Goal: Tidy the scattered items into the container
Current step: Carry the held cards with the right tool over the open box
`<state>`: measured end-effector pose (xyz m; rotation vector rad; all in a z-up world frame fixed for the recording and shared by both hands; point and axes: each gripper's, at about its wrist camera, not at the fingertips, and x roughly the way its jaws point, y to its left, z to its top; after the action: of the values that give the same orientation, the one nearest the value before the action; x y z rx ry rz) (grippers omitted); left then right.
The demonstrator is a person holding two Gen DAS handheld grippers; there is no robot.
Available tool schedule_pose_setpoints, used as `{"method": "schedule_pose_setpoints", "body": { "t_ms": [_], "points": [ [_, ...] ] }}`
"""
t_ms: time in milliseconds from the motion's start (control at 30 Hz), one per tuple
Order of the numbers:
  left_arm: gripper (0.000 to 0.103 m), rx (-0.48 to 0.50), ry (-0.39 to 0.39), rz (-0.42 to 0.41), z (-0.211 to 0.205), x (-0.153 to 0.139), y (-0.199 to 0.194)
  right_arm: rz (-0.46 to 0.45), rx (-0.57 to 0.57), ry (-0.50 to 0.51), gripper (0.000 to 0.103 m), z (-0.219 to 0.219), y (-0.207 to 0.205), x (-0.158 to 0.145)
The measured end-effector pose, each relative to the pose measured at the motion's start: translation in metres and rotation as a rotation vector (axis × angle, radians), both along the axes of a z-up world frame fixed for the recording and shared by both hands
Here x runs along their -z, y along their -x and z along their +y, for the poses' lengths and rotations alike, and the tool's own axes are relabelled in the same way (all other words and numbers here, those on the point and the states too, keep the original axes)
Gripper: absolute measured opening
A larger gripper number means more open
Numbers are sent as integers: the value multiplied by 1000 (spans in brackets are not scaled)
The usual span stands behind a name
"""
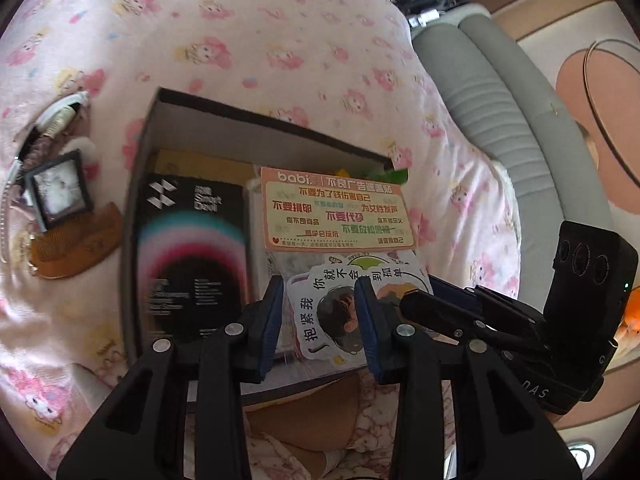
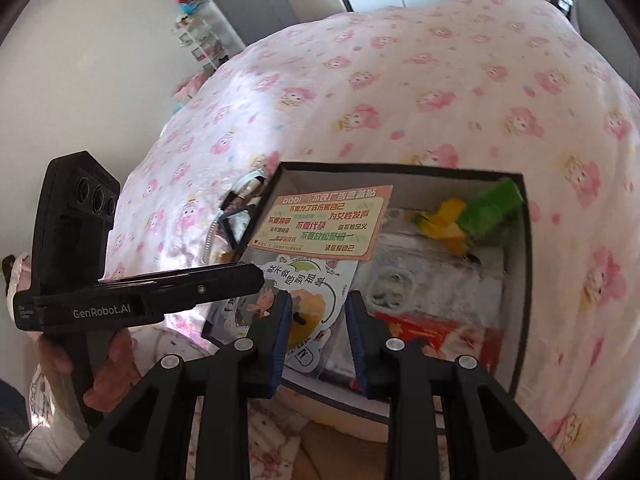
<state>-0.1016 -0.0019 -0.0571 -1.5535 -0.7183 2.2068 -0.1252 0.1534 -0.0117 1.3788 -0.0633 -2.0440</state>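
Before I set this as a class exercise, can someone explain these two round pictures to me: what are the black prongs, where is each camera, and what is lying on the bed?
Each picture comes from a fisheye camera riding on a hand-held gripper that a person carries; there is no robot arm. The black prongs are gripper fingers. The left hand-held gripper and the right hand-held gripper both hover open over a cardboard box on a pink bedsheet, holding nothing. In the box lie a black carton, an orange sticker sheet, a white cartoon sticker and green and yellow pieces. Outside it, a comb and a small mirror wait.
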Motion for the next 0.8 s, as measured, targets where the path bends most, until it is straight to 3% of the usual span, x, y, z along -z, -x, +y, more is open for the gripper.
{"method": "schedule_pose_setpoints", "body": {
  "t_ms": [167,267,467,533,667,800],
  "points": [
    [34,72,2,-57,29,37,3,-61,58,-35,25,33,-2,37],
    [37,84,6,-68,30,42,3,-80,65,-60,25,33,-2,54],
    [43,34,58,-123,22,51,1,-119,56,-94,25,18,1,75],
    [52,22,45,-143,18,53,2,-120,42,-120,25,9,0,79],
    [53,-17,15,-208,9,63,4,-144,34,-164,25,0,1,90],
    [53,-32,29,-183,5,55,-1,-166,43,-197,25,5,1,97]
  ]
}}
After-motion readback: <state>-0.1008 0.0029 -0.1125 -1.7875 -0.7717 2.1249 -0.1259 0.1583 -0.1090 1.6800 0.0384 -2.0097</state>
